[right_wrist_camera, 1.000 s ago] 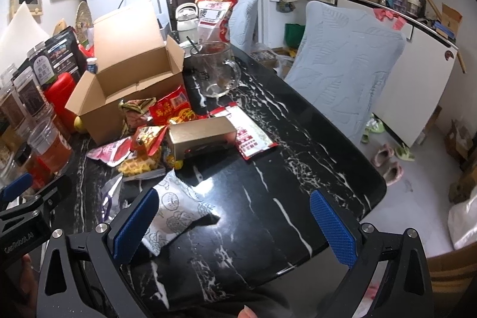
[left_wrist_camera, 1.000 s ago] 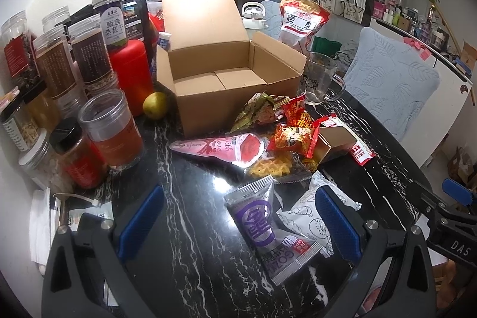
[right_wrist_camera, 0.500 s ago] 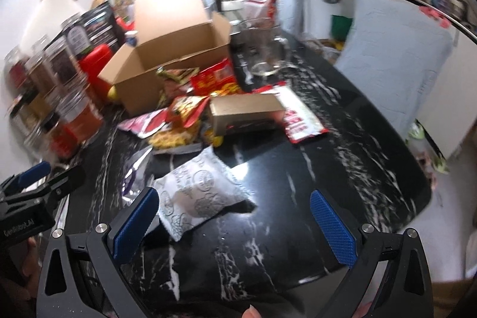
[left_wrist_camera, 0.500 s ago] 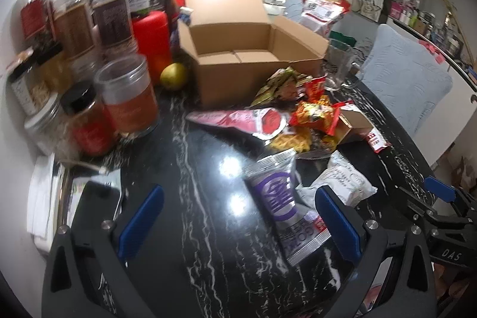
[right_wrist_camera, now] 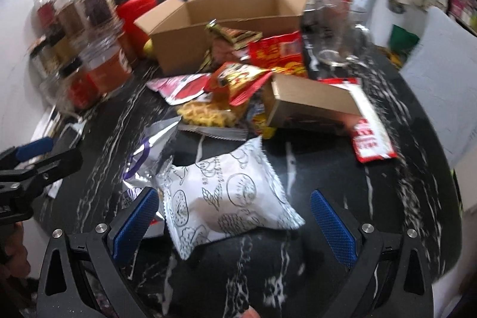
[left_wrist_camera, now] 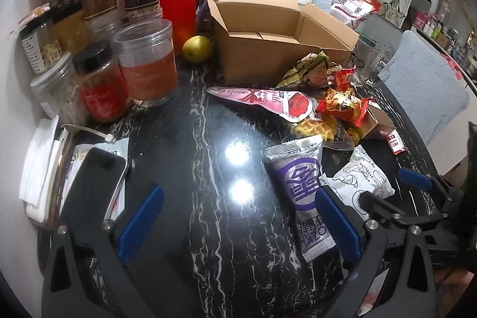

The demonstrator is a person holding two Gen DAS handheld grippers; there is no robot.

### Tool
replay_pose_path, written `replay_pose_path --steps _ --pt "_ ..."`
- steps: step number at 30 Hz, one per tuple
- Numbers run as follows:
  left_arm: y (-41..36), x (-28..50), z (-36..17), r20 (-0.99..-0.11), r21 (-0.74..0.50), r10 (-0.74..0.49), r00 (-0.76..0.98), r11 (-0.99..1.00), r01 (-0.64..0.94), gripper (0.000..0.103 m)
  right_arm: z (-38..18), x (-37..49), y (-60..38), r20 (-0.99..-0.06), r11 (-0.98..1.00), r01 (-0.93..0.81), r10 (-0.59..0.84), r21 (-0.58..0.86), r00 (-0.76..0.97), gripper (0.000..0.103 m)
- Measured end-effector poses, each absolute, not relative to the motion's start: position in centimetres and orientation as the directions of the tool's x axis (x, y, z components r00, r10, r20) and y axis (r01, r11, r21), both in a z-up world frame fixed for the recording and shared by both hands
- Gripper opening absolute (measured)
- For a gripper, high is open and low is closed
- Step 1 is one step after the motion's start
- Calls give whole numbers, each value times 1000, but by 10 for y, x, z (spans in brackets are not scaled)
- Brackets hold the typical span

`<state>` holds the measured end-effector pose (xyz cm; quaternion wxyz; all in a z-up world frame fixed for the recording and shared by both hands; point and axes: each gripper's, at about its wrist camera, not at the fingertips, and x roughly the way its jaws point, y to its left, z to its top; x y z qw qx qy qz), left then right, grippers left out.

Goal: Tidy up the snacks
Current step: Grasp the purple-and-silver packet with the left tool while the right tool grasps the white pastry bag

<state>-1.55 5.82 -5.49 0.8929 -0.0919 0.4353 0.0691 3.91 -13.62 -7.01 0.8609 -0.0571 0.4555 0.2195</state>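
On the glossy black marbled surface (left_wrist_camera: 190, 228), one crinkly white pouch (right_wrist_camera: 226, 198) lies between the right gripper (right_wrist_camera: 235, 225)'s spread fingers; one purple foil packet (left_wrist_camera: 301, 184) lies by the left gripper (left_wrist_camera: 238, 219), also released

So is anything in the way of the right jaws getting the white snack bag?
No. The right gripper is open, and the white snack bag already lies between its jaws on the black table. Only the purple packet lies beside it, on the left.
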Motion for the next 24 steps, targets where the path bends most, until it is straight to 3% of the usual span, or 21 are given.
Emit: replay_pose_path --steps 14,18,20,24 --pt "45 -1 -65 -816 -122 -10 578 980 -155 103 -103 64 -123 -871 856 -499 345 138 350 102" --pt "41 3 -70 -828 -139 -38 559 980 -140 103 -102 60 -122 -868 847 -514 352 136 351 90" --pt "39 5 -73 -834 -147 -50 549 980 -134 103 -100 58 -123 -860 843 -519 367 145 355 78" --pt "34 12 -80 -843 -165 -75 532 979 -123 103 -98 55 -134 -844 844 -506 396 180 360 65"
